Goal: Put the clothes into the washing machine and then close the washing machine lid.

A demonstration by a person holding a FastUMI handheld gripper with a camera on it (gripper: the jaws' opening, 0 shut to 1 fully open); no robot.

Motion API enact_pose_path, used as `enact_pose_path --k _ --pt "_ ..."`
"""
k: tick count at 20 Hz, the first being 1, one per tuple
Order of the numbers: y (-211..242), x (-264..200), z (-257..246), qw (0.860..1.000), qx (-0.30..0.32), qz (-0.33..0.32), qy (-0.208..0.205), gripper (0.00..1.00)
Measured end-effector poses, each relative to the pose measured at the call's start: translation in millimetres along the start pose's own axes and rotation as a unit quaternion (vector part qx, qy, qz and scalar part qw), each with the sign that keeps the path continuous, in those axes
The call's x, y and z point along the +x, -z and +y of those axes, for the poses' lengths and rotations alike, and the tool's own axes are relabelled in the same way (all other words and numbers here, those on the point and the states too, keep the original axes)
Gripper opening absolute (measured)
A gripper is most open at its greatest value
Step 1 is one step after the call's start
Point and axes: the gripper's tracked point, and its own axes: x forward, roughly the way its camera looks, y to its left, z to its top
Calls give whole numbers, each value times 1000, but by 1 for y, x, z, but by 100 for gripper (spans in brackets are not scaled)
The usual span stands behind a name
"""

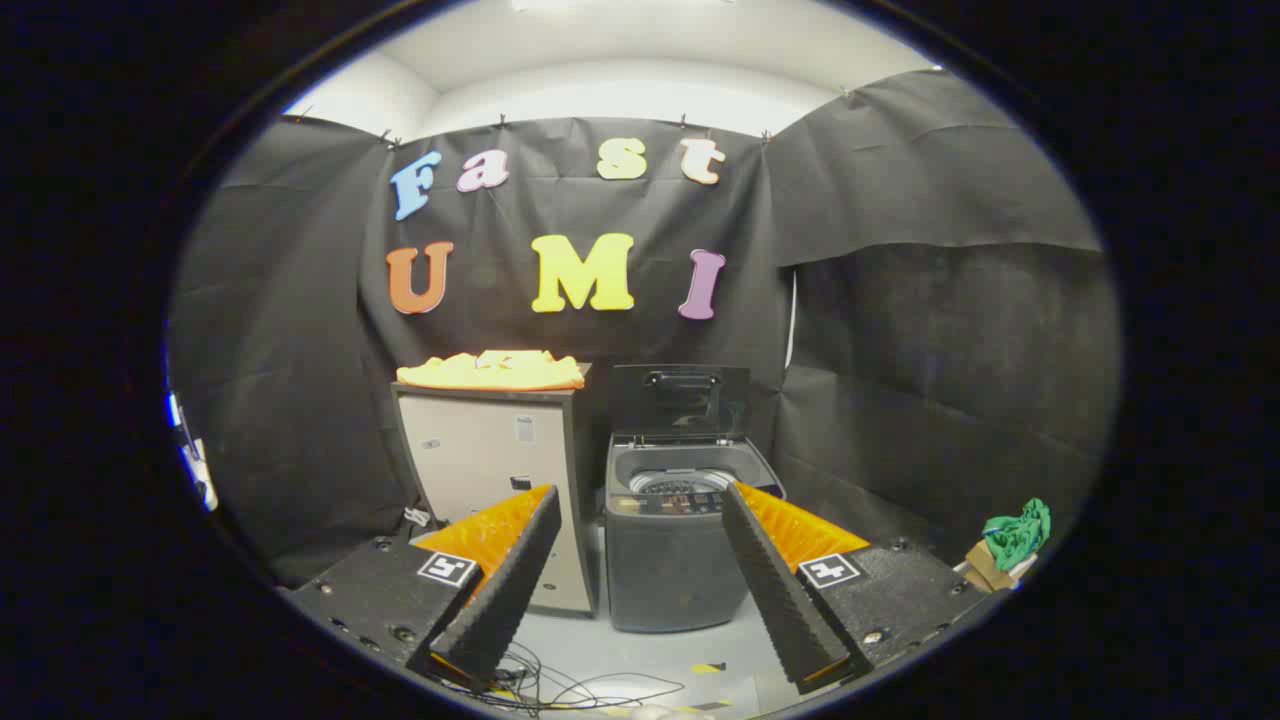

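Note:
A folded yellow garment [491, 371] with orange trim lies on top of a beige cabinet [488, 470], beyond my left finger. To the cabinet's right stands a small grey top-loading washing machine [668, 560]. Its lid [680, 398] is raised upright at the back, and the drum opening [680, 482] shows. My gripper [640, 520] is open, with nothing between its fingers. It hangs well short of the machine, which sits between and beyond the two fingers.
Loose cables [545, 685] lie on the pale floor below the fingers. A green cloth [1020, 532] rests on a brown box [988, 568] at the right. Black cloth walls close in the booth behind and on both sides.

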Motion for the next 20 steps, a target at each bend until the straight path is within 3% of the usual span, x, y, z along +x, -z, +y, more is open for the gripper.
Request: enact_pose_path --k 20 --pt "-5 4 -8 1000 6 5 15 100"
